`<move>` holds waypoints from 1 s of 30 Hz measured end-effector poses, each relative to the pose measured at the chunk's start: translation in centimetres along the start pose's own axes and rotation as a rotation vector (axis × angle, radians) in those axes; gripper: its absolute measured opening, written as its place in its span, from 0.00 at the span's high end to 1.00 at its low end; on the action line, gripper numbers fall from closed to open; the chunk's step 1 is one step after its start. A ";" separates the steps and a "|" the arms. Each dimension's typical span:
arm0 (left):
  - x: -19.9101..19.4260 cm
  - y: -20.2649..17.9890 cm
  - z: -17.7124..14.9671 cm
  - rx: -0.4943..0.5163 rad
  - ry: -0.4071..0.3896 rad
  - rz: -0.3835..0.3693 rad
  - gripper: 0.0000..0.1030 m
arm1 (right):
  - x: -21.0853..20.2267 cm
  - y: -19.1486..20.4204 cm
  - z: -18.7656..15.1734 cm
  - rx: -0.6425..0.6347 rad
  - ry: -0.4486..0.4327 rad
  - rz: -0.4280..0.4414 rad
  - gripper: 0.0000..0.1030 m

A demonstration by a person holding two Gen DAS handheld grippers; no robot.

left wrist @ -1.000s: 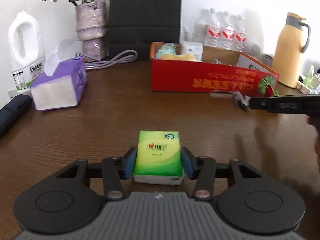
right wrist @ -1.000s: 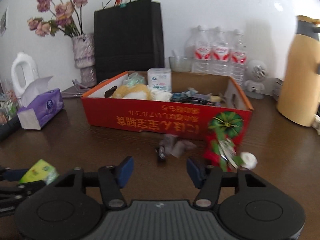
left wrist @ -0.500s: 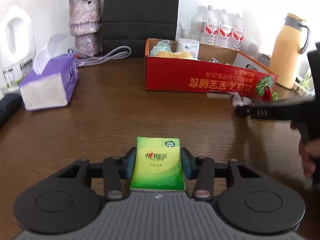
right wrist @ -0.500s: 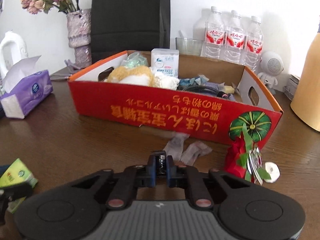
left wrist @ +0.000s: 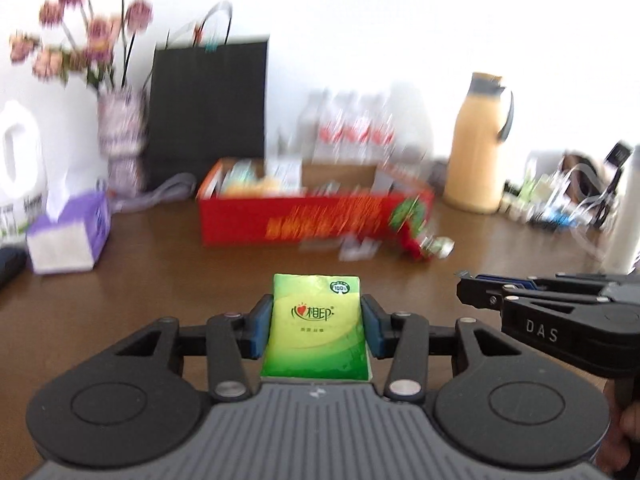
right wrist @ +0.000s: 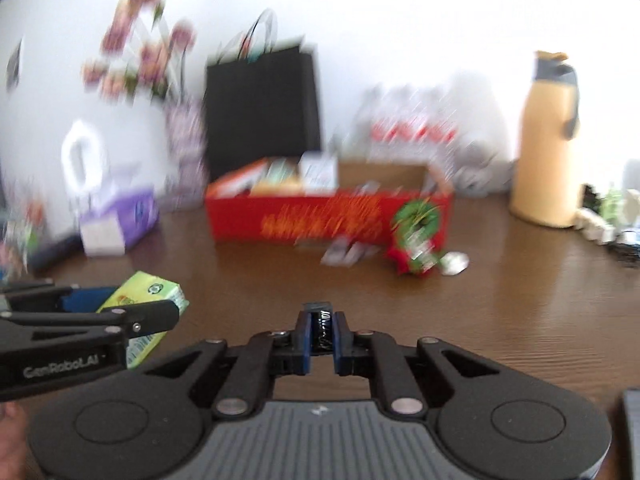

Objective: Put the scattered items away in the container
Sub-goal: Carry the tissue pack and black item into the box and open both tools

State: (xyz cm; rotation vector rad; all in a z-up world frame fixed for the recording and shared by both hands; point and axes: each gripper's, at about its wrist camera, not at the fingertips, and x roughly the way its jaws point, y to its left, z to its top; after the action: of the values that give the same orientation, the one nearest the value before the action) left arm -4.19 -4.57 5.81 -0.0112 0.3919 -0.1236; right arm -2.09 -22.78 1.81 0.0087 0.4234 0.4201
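Observation:
My left gripper [left wrist: 315,332] is shut on a green tissue pack [left wrist: 316,326] and holds it above the brown table. The pack also shows in the right wrist view [right wrist: 146,300], held by the left gripper [right wrist: 120,316]. My right gripper [right wrist: 322,332] is shut on a small black item [right wrist: 322,330], lifted off the table; it shows at the right in the left wrist view [left wrist: 466,286]. The red cardboard box [left wrist: 312,220] [right wrist: 320,220] stands farther back with several items inside. Grey wrappers [right wrist: 346,254] and a red-green ornament [right wrist: 416,252] lie in front of it.
A purple tissue box [left wrist: 70,236], a white jug [left wrist: 16,160], a vase of dried flowers [left wrist: 120,136] and a black paper bag [left wrist: 208,104] stand at the back left. Water bottles [left wrist: 352,132] and a yellow thermos [left wrist: 478,144] stand behind the box.
Both grippers have risen and pulled back from the box, each carrying its item. The right gripper closed on the small black item about half a second ago and lifted it from the table.

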 end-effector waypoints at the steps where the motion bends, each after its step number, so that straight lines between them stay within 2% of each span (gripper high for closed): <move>1: -0.4 -0.4 0.2 0.004 -0.027 -0.015 0.55 | -0.7 -0.2 0.0 0.005 -0.038 -0.010 0.91; 4: -0.4 -1.1 1.2 0.000 -0.056 -0.038 0.55 | -1.9 -0.9 0.9 0.019 -0.122 -0.028 0.91; 8: 2.0 -0.5 4.5 -0.026 -0.078 -0.053 0.55 | -1.4 -2.1 4.0 0.025 -0.157 -0.023 0.91; 11: 5.6 0.3 8.6 -0.026 -0.093 -0.060 0.55 | 0.7 -3.5 8.5 0.018 -0.159 0.008 0.91; 15: 13.0 2.4 13.9 -0.048 -0.001 -0.048 0.55 | 5.8 -5.6 15.2 -0.015 -0.117 0.033 0.91; 18: 18.9 4.1 16.1 -0.068 0.130 -0.064 0.55 | 10.6 -7.2 19.2 -0.023 -0.029 0.047 0.91; 22: 25.4 4.9 16.6 -0.084 0.310 -0.083 0.55 | 19.1 -9.2 22.0 -0.013 0.164 0.054 0.91; 25: 29.0 4.7 16.0 -0.086 0.433 -0.117 0.55 | 25.7 -10.6 22.8 0.035 0.340 0.054 0.91; 27: 30.5 4.5 15.7 -0.055 0.480 -0.143 0.55 | 29.2 -11.0 22.7 0.066 0.422 0.058 0.91; 30: 32.4 4.7 15.3 -0.057 0.531 -0.121 0.55 | 33.3 -10.8 21.9 0.137 0.556 0.126 0.91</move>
State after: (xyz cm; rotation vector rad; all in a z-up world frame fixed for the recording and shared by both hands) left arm 31.89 -4.03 7.43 -0.0589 0.9260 -0.2366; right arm 38.50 -17.70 7.57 0.0527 1.0030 0.5166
